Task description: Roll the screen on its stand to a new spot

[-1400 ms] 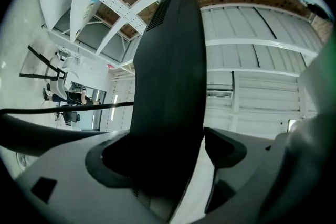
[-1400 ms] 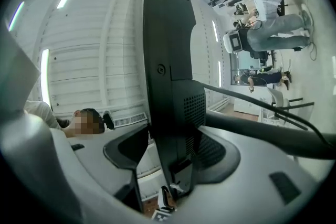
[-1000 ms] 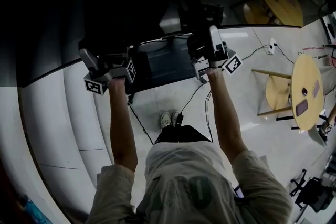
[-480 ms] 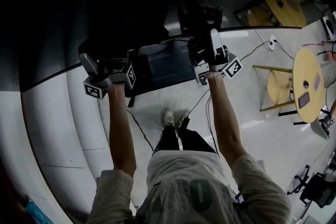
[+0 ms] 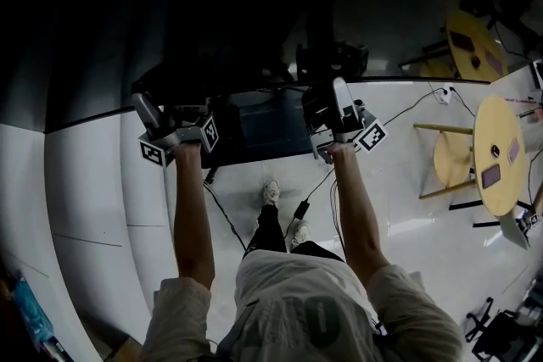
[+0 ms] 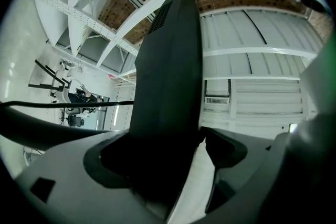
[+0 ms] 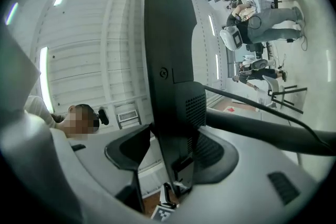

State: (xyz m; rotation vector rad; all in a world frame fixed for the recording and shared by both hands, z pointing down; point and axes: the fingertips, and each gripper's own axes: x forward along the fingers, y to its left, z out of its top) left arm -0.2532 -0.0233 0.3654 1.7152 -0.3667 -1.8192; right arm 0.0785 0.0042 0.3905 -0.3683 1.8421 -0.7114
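Observation:
The big dark screen (image 5: 259,119) stands in front of me on its stand, and I hold it by both side edges. My left gripper (image 5: 188,125) is shut on the left edge. In the left gripper view the black slab of the screen (image 6: 168,76) rises between the jaws of that gripper (image 6: 173,152) towards the ceiling. On the other side, my right gripper (image 5: 329,104) is shut on the right edge. The right gripper view shows the screen (image 7: 168,44), with vent holes, clamped in that gripper (image 7: 170,152).
A black cable (image 5: 222,220) and a plug (image 5: 301,208) lie on the white floor by my feet (image 5: 271,192). Round yellow tables (image 5: 501,153) (image 5: 471,42) and a stool (image 5: 450,157) stand at the right. People and chairs (image 7: 262,23) are farther off.
My feet have taken a step, and the floor, tables and stool have shifted in the head view. Both grippers keep their hold on the screen's edges.

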